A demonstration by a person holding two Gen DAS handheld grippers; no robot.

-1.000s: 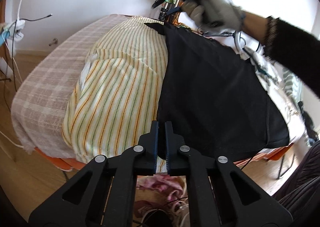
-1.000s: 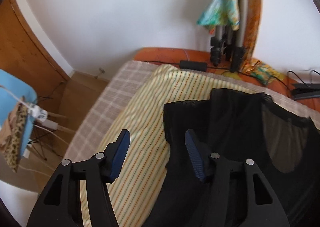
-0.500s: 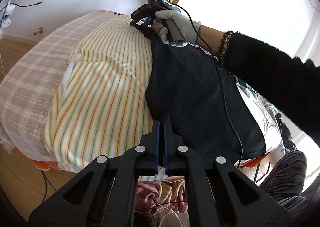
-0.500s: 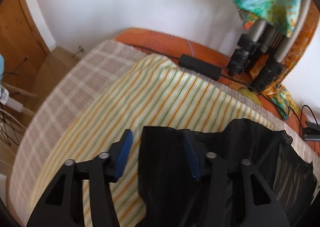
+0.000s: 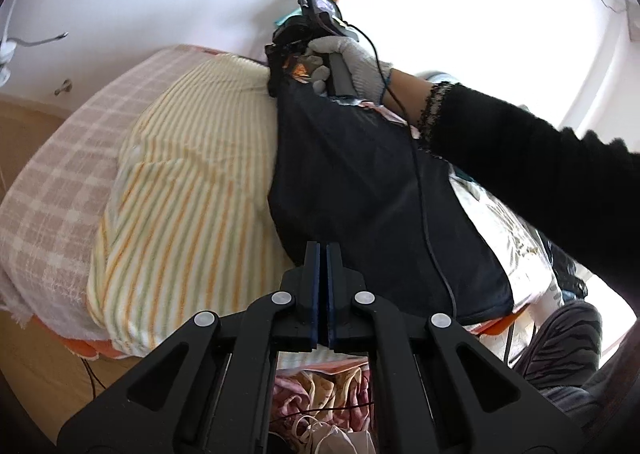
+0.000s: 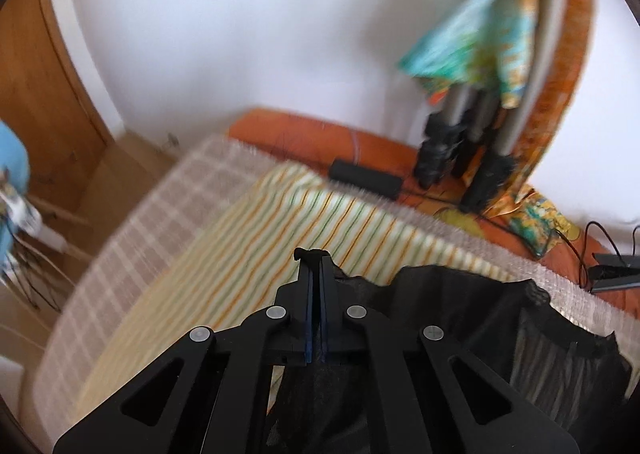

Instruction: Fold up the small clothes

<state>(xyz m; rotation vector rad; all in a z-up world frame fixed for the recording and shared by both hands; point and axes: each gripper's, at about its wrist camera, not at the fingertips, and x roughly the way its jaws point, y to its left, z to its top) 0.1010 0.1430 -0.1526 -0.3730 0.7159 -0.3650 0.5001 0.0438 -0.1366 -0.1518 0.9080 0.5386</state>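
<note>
In the lower centre of the frame, the left claw [image 5: 322, 250] is pinching the near edge of the black garment [image 5: 372, 190], which lies on the striped blanket [image 5: 188, 182]. At upper centre, the gloved hand [image 5: 352, 62] holds the right claw [image 6: 316, 260] pressed on the garment's far corner; motion blur softens the room behind.

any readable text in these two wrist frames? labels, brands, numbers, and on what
None legible in either view.
Camera screen on the right gripper: lit, content too small to read.
Patterned white fabric under the black garment: print only, no letters discernible.
Black power brick behind the striped towel: blurred, no label visible.
Left gripper: no markings.
</note>
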